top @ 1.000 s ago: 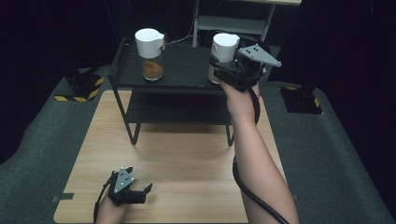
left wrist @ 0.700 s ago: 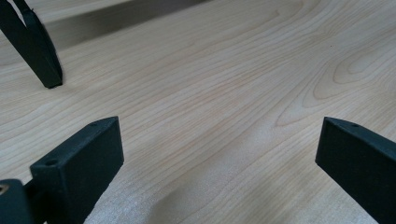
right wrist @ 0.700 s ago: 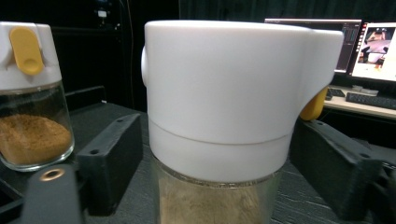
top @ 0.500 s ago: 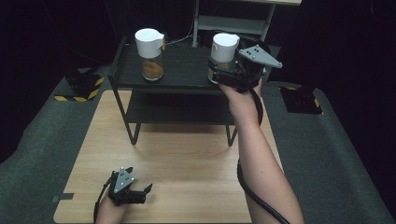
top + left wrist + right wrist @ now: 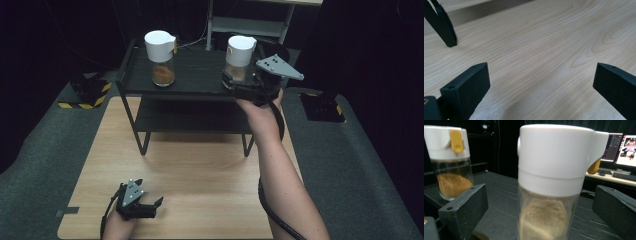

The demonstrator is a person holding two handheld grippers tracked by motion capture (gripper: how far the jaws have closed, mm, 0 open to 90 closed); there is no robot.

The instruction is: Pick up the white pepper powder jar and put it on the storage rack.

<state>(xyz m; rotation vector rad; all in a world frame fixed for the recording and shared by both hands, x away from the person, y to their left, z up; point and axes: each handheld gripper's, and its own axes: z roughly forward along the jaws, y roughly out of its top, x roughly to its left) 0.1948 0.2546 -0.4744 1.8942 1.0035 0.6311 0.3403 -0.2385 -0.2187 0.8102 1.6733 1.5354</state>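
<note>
Two glass spice jars with white caps stand on the top shelf of a black rack [image 5: 200,75]. The left jar [image 5: 161,57] [image 5: 449,160] holds orange-brown powder. A paler powder fills the right jar [image 5: 240,57] [image 5: 554,182]. My right gripper [image 5: 232,82] [image 5: 541,215] is level with the shelf, its jaws on either side of the right jar. They have just been opening and stand clear of the glass. My left gripper [image 5: 150,192] [image 5: 541,85] rests open on the wooden table [image 5: 200,175] near its front edge, with nothing between the jaws.
The rack has a lower shelf [image 5: 190,117] and thin black legs, one of which [image 5: 442,27] stands ahead of my left gripper. Dark grey floor mats [image 5: 360,165] flank the table. A desk with monitors [image 5: 621,145] lies behind the rack.
My right gripper's jaws have spread apart off the right jar, which stays upright on the top shelf. The left gripper has not moved.
</note>
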